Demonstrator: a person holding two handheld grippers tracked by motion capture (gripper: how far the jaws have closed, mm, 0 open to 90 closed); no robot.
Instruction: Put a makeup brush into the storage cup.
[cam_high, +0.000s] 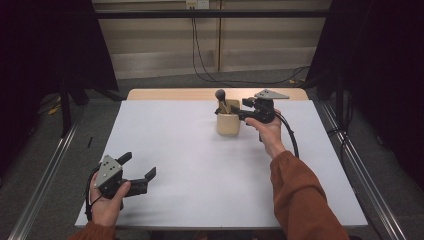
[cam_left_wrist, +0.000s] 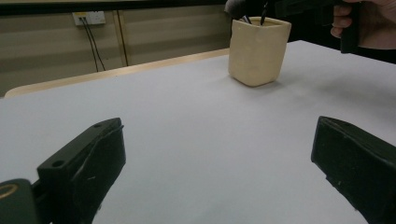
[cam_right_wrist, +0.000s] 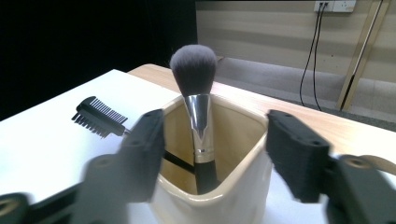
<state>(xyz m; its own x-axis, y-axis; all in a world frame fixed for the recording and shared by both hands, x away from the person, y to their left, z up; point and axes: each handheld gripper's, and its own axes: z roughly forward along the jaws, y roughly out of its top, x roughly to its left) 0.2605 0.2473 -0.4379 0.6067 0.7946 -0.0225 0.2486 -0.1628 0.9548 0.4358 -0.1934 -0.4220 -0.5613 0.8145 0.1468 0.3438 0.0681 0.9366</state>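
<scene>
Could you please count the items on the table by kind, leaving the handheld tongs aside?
cup: 1
brush: 1
comb: 1
total: 3
</scene>
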